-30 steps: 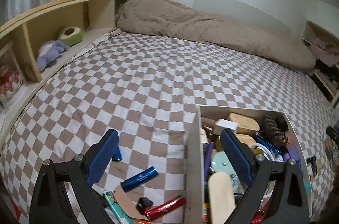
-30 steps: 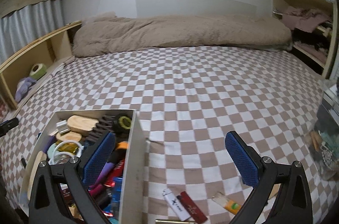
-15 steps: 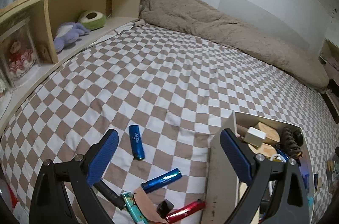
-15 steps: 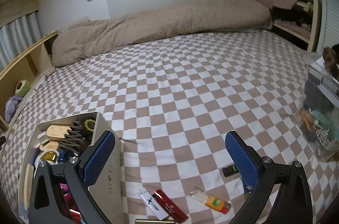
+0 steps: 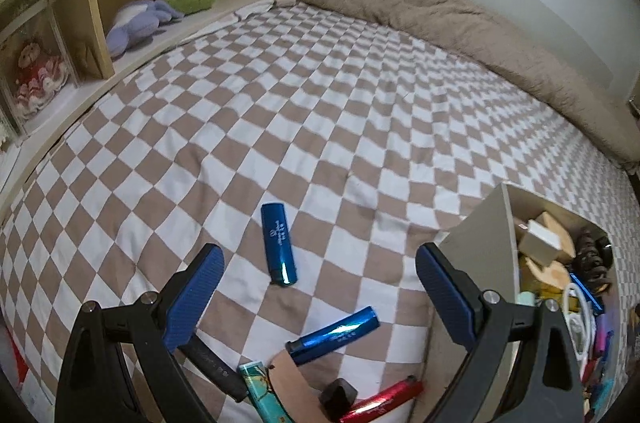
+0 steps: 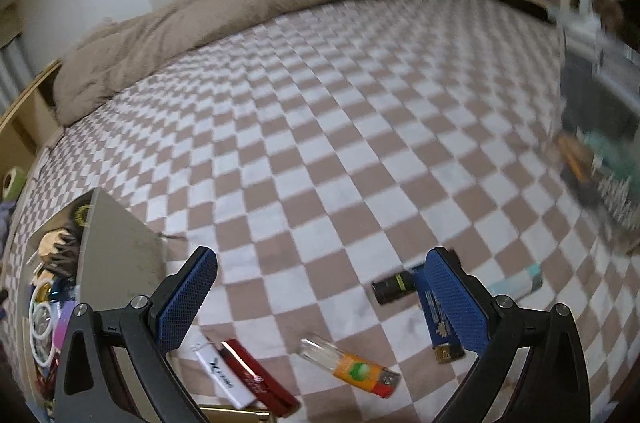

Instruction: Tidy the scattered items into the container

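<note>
Left gripper (image 5: 318,285) wide open, empty, blue lighter (image 5: 279,249) at 12 o'clock. Right gripper (image 6: 320,287) wide open, empty, above checkered bedsheet (image 6: 340,151).

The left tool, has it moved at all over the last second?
Yes. The left tool has swung left, away from the box it was straddling, and now hovers open over the blue lighter on the checkered bedspread.

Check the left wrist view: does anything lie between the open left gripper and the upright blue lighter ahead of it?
Nothing visible does. The left gripper is open, and the blue lighter lies on bare checkered bedspread between its fingers' line.
</note>
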### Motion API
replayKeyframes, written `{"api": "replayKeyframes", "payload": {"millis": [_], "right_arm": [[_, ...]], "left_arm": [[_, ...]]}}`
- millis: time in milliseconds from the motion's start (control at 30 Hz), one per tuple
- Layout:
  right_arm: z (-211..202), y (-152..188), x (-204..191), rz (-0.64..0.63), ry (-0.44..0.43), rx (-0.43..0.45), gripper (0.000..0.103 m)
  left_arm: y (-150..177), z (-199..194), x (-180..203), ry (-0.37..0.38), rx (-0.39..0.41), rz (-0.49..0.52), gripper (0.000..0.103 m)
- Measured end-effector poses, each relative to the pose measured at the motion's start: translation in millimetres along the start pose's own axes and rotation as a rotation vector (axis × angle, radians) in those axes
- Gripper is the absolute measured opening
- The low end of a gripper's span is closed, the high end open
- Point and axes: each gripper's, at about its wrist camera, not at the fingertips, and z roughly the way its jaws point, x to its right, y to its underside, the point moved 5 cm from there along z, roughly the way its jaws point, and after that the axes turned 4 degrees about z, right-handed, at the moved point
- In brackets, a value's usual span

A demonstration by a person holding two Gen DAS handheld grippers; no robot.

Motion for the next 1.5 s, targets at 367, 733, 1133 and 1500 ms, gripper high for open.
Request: {"api": "replayKeyframes", "payload": {"millis": [367,733,1133,1500], "right_arm": [[30,4,54,0.116,0.041,-0.071,0.103],[26,5,61,0.198,-0.102,-0.096,0.103],[52,24,38,0.188,-0.205,-0.273,0.103],[49,4,89,0.196,-0.029,-0.134,0.103]], "left_arm": [[14,36,-7,-0.05,-0.099,0.014,0.098],[25,68,-20,-0.119,-0.19,0.023,0.098],[35,94,-31,-0.246,-0.225,0.072,0.102],[35,94,-39,-0.26,-0.227,0.042,0.103]]}}
